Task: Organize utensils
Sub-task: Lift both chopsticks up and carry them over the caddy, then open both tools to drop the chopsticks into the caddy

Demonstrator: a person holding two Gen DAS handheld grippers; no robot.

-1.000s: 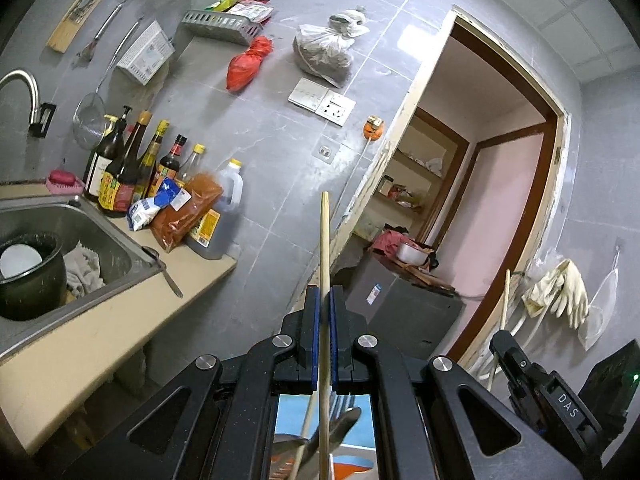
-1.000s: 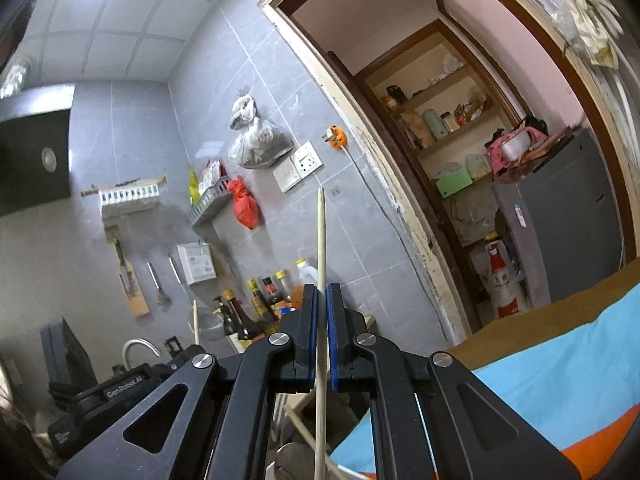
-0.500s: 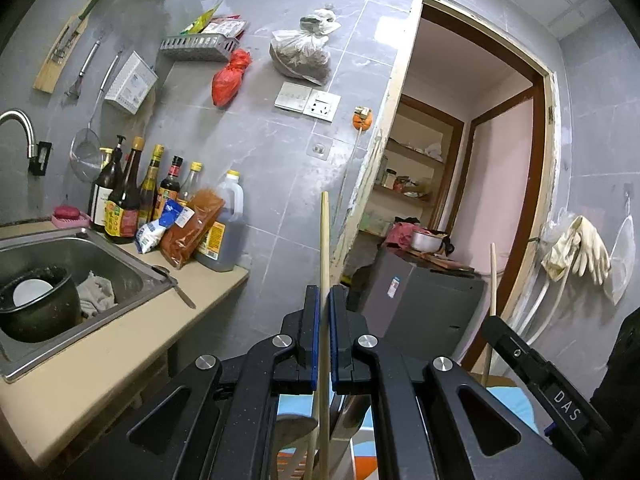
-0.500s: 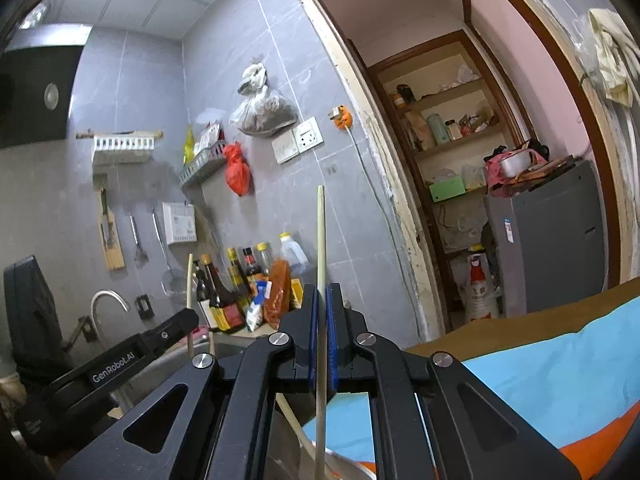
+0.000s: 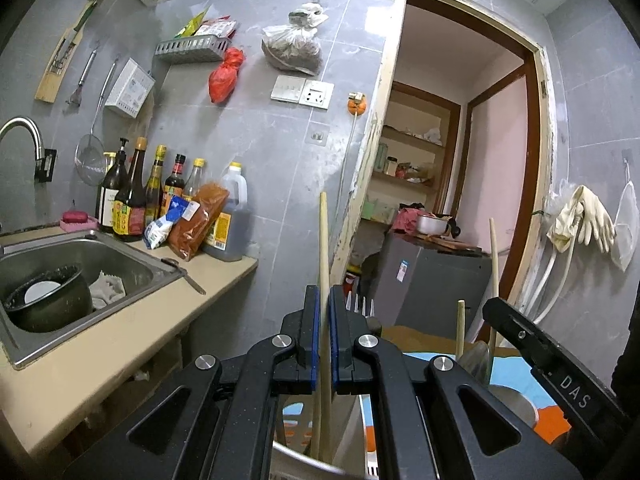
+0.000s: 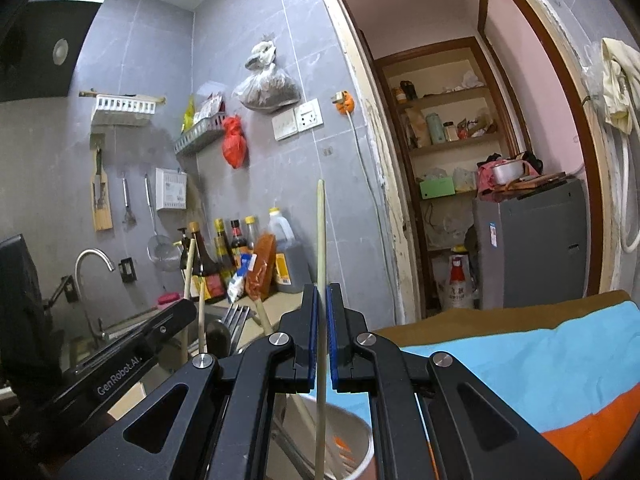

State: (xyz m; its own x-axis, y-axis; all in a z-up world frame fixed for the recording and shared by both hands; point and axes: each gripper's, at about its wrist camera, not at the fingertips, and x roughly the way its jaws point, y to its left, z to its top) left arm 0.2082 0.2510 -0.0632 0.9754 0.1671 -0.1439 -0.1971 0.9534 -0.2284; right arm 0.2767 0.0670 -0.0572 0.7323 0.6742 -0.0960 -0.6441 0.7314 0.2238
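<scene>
Compared with 1 second earlier, both views had rolled upright and dropped, bringing a metal container into the bottom of the frame. The left gripper stayed clamped on 1 upright chopstick, and the right gripper on another chopstick, each at frame center. Only the left view showed the sink; only the right showed the blue cloth.

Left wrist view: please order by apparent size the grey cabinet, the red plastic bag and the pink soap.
1. grey cabinet
2. red plastic bag
3. pink soap
Depths differ, so true sizes stay unsure.
</scene>
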